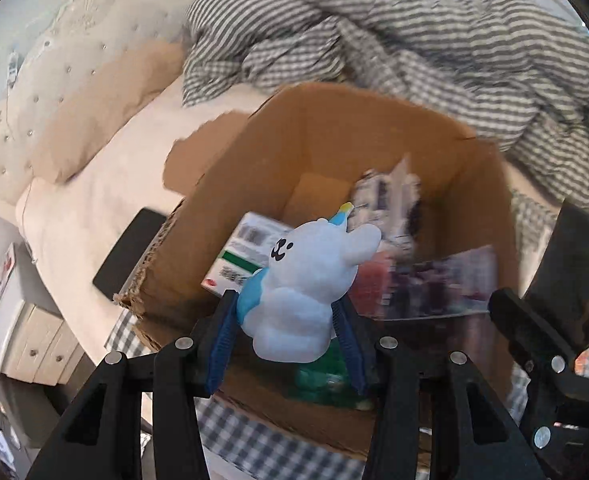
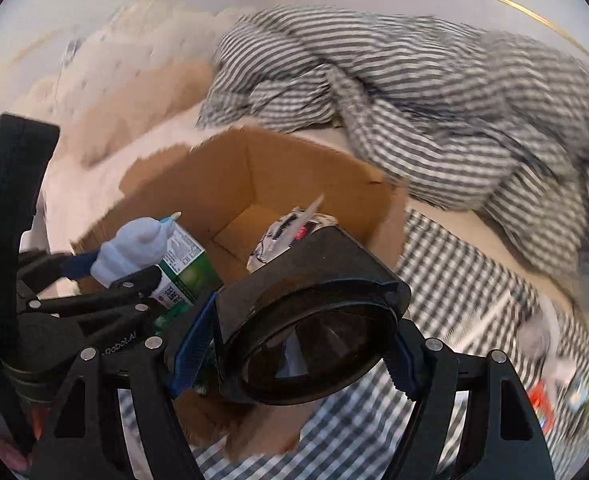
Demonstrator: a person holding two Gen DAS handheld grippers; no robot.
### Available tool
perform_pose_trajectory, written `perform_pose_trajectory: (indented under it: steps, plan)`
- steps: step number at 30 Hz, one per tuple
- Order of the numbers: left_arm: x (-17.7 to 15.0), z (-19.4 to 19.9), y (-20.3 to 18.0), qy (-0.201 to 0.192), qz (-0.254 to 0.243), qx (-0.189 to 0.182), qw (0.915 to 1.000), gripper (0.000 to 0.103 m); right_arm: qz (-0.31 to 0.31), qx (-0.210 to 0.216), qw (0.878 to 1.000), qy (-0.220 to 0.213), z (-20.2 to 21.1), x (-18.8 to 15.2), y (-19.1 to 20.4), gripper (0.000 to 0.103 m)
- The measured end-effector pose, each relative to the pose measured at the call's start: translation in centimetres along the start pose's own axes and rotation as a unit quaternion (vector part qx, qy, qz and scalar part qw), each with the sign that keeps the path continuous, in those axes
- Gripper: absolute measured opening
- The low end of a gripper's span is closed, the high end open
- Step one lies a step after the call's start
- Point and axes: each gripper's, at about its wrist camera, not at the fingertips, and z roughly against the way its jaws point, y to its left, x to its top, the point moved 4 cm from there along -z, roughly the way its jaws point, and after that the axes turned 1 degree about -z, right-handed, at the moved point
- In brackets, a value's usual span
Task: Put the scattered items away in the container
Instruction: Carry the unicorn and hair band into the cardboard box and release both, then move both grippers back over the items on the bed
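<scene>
**Toy and black case held over the cardboard box**

Left wrist view: the left gripper [image 1: 290,316] has its jaws clamped on a pale blue toy animal [image 1: 314,280], one blue pad pressed to each side of its body. The toy has a small drawn face and a blue and yellow horn, and it hangs over the near edge of an open cardboard box [image 1: 334,128] that sits on a bed [image 1: 106,184]. Inside the box lie a white and green carton [image 1: 246,256] and some blurred printed packets [image 1: 394,196]. A black phone [image 1: 130,252] lies on the bed just left of the box. A grey striped blanket [image 1: 434,40] is bunched up beyond the box, at the far right.

Right wrist view: the right gripper [image 2: 294,344] has its jaws closed on a black case with a dark round window [image 2: 314,320], the pads touching its left and right sides. It hangs over the box's near right part. At the left the other gripper holds the toy above the carton. A checked sheet [image 2: 454,280] covers the bed to the right of the box, and the striped blanket lies further away.
</scene>
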Motion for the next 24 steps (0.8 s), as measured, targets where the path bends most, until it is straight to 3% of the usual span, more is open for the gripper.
perform_pose_trajectory:
  steps: [2, 4, 5, 6, 8, 13, 18, 24]
  plan:
    - [-0.1, -0.8, 0.7, 0.005, 0.008, 0.010, 0.9999, 0.050, 0.024, -0.010, 1.000, 0.003, -1.4, 0.6, 1.0, 0.075]
    - [-0.2, -1.6, 1.4, 0.015, 0.016, 0.018, 0.9996, 0.069, 0.047, -0.020, 0.999, 0.005, -2.2, 0.8, 1.6, 0.075]
    - [-0.3, -1.7, 1.7, 0.020, 0.017, 0.019, 0.9995, 0.087, 0.057, -0.028, 0.998, 0.002, -2.3, 0.7, 1.7, 0.075]
    - [-0.4, -1.6, 1.8, 0.016, 0.018, 0.016, 0.9996, 0.098, 0.063, -0.036, 0.997, -0.006, -1.9, 0.6, 1.7, 0.079]
    - [-0.5, -0.6, 1.7, -0.003, 0.019, 0.011, 0.9998, 0.098, 0.068, -0.053, 0.996, -0.032, -0.8, 0.3, 1.3, 0.090]
    - [-0.3, 1.8, -0.8, -0.022, -0.004, -0.014, 0.9997, 0.098, 0.026, -0.054, 0.996, -0.067, 3.5, -0.8, -1.4, 0.090]
    - [-1.2, 5.1, -5.7, -0.040, -0.045, -0.039, 0.9974, 0.098, -0.021, -0.092, 0.992, -0.089, 9.1, -3.0, -6.0, 0.090]
    - [-3.8, 10.5, -11.5, -0.079, -0.103, -0.078, 0.9884, 0.098, -0.088, -0.133, 0.981, -0.107, 16.4, -8.5, -11.1, 0.090]
